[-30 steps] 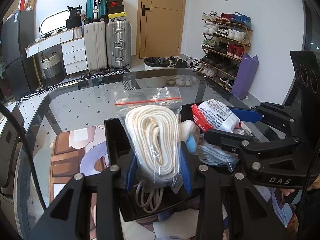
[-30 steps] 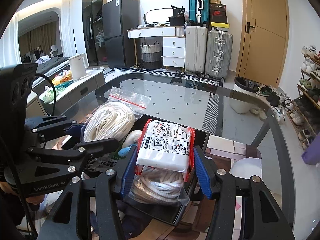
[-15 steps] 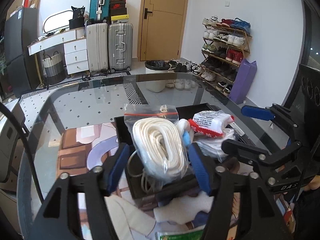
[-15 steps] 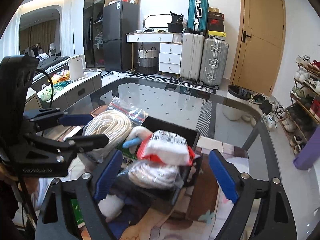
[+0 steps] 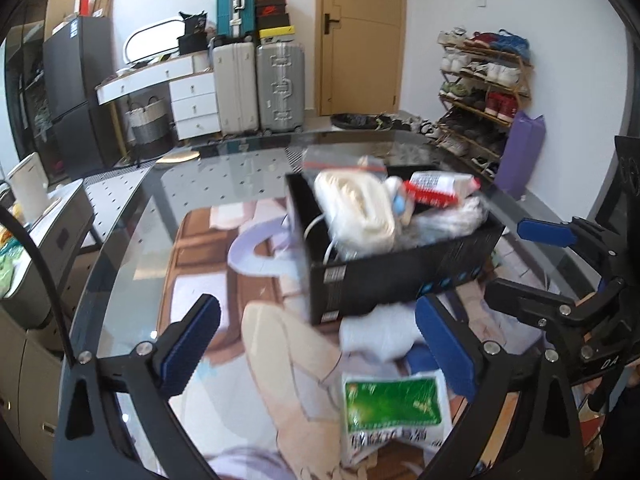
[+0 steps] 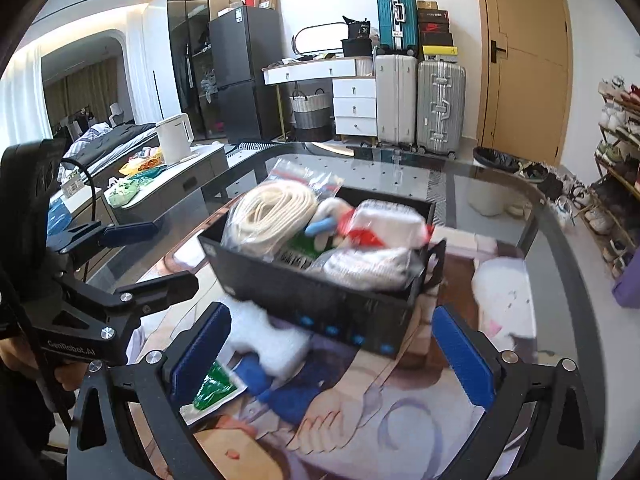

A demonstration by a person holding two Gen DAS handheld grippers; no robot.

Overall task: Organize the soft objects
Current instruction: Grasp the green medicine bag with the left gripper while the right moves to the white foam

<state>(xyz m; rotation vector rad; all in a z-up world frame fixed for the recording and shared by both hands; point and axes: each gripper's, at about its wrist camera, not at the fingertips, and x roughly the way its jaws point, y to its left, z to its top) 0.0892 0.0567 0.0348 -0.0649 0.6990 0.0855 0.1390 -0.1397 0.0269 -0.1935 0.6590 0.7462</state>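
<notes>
Already most of the soft things sat in the black box [image 5: 396, 268] on the glass table [image 5: 224, 184]. The bag of white rope [image 5: 356, 208] leaned in its left end, and the red and white pack [image 6: 384, 224] lay on top at the right end, over another clear bag of rope [image 6: 368, 268]. Some things were still outside the box, so the job did not look finished. A green and white packet [image 5: 394, 416] lay on the picture mat just in front of the box, and a soft white and blue thing [image 6: 268, 348] lay there too, right by the box's front wall. The left gripper [image 5: 316, 348] was spreading its jaws wide, with nothing pinched between them. The right gripper [image 6: 332, 354] was spreading wide too, and its blue pads [image 6: 464, 356] held nothing. A second earlier it was different: the left gripper squeezed the rope bag and the right one squeezed the red and white pack, both down in the box. Since then both had let go and pulled back toward the person, so the whole box now showed in front of them.
</notes>
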